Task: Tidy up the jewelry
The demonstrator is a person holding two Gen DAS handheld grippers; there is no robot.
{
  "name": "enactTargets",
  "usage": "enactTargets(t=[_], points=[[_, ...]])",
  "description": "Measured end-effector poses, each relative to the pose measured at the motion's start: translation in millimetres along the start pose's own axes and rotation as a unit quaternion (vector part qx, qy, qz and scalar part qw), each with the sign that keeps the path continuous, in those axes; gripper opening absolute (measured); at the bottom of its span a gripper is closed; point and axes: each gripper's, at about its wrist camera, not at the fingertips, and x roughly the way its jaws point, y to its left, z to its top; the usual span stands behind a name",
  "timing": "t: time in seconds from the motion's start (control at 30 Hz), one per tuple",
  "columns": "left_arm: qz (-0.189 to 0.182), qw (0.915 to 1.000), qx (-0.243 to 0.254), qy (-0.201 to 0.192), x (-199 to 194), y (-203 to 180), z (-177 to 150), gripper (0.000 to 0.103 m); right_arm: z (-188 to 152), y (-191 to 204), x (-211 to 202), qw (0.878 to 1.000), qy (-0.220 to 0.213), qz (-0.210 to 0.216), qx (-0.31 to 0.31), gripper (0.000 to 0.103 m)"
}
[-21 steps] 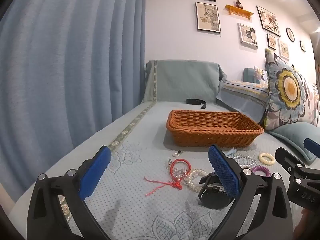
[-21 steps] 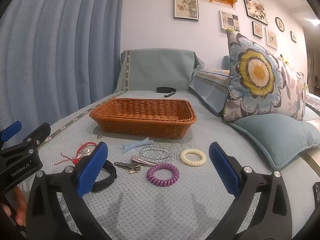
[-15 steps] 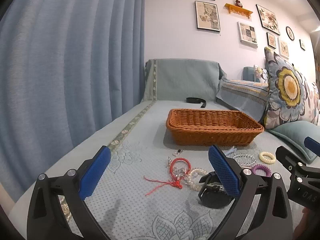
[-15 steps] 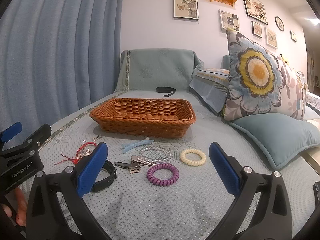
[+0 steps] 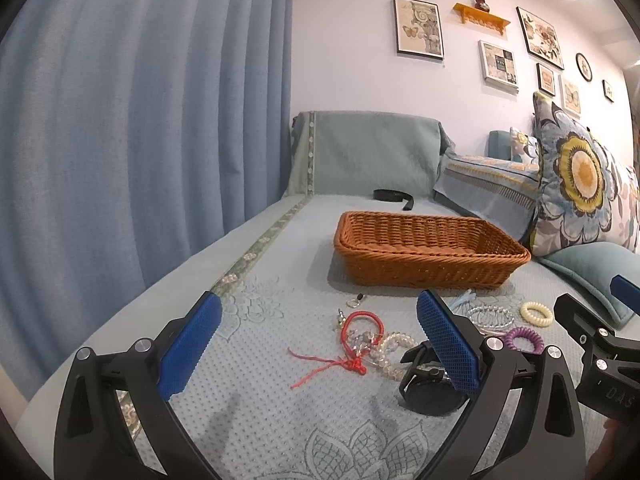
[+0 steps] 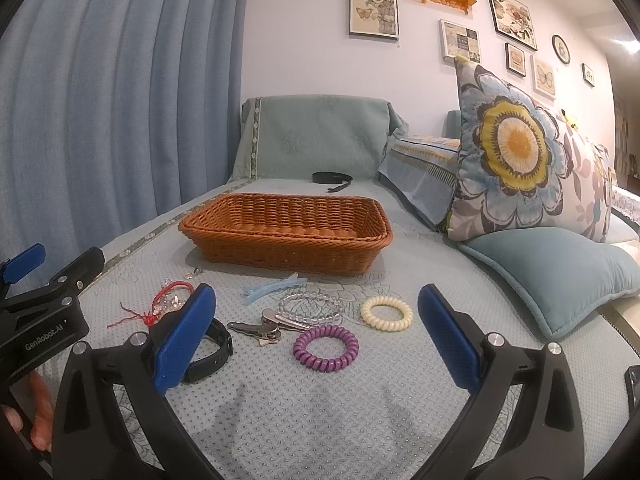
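An empty orange wicker basket [image 5: 430, 252] [image 6: 288, 236] stands on the blue-grey sofa cover. In front of it lie a red cord bracelet [image 5: 360, 338] [image 6: 166, 296], a clear bead bracelet [image 5: 394, 346], a black watch [image 5: 428, 384] [image 6: 214, 350], a purple spiral hair tie [image 6: 326, 348] [image 5: 524, 339], a cream spiral hair tie [image 6: 386, 313] [image 5: 536, 313], a clear crystal bracelet [image 6: 312, 304], a light blue hair clip [image 6: 272, 286] and a metal clip [image 6: 260, 326]. My left gripper [image 5: 320, 348] hovers open short of the red bracelet. My right gripper [image 6: 316, 340] hovers open around the purple tie, nothing held.
A blue curtain [image 5: 120, 120] hangs along the left. A floral pillow [image 6: 520, 168] and a plain blue cushion [image 6: 556, 272] lie at the right. A black strap [image 6: 332, 178] lies behind the basket. A person's fingers [image 6: 38, 420] hold the left gripper's handle.
Both grippers have sunk very slightly; nothing on the sofa has moved, and both stay open.
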Motion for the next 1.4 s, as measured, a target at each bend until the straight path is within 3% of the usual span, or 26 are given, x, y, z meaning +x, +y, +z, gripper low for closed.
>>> enactTargets(t=[0.9, 0.97, 1.03, 1.13, 1.2, 1.33, 1.4], points=[[-0.002, 0.9996, -0.018, 0.021, 10, 11, 5, 0.095, -1, 2, 1, 1.0, 0.004, -0.002, 0.001, 0.096], [-0.005, 0.9989, -0.025, 0.04, 18, 23, 10, 0.095, -1, 0, 8, 1.0, 0.016, -0.002, -0.001, 0.096], [-0.038, 0.9947, -0.059, 0.075, 30, 44, 13, 0.095, 0, -3, 12, 0.999, 0.032, 0.0, 0.001, 0.096], [-0.07, 0.9868, -0.086, 0.118, 46, 64, 12, 0.086, 1, -11, 16, 0.999, 0.048, 0.003, 0.003, 0.096], [-0.082, 0.9828, -0.089, 0.14, 54, 68, 10, 0.085, 3, -16, 20, 0.997, 0.073, 0.008, 0.003, 0.092], [-0.117, 0.9731, -0.086, 0.179, 75, 63, 3, 0.071, 9, -27, 25, 0.995, 0.097, 0.019, -0.002, 0.075], [-0.137, 0.9669, -0.066, 0.205, 85, 52, 0, 0.065, 13, -32, 28, 0.994, 0.11, 0.017, -0.012, 0.072]])
